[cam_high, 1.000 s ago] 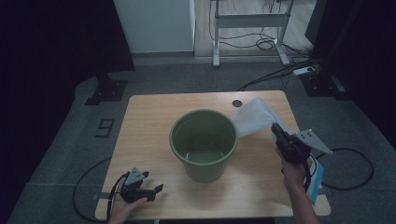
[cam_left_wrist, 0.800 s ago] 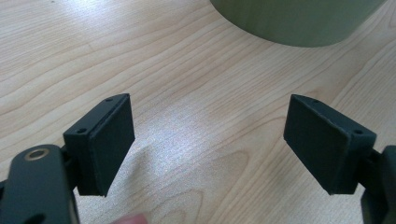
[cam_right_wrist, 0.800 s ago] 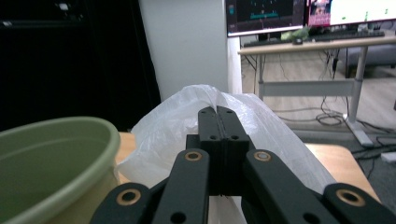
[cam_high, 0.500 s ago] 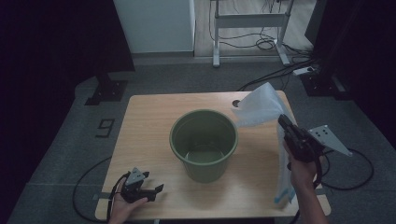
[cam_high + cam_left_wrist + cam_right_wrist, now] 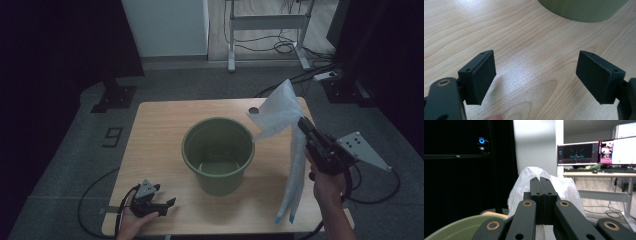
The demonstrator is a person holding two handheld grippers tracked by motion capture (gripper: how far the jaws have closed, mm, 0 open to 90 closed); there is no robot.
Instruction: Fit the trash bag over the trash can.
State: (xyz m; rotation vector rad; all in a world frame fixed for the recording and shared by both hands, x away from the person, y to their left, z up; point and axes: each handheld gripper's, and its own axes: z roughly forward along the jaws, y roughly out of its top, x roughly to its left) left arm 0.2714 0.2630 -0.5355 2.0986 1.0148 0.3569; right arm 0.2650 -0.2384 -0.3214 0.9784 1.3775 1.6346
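Moved: plastic bag (image 5: pixel 285 120) lifted higher beside bucket (image 5: pixel 218 153).
Right gripper (image 5: pixel 303 124): clamped on bag.
Left gripper (image 5: pixel 167 202): jaws wide, empty, at near table (image 5: pixel 150 130) edge.

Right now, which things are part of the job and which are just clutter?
In play:
plastic bag, pinched in the right claw
green bucket
left claw, open, resting on the table

Lying about:
monitors
floor cables

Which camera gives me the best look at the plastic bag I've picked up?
The high view: it shows the whole plastic bag hanging from the right gripper beside the green bucket, its lower end near the table. The right gripper view shows just a crumpled part of it behind the shut jaws. The left gripper view looks at table and bucket.
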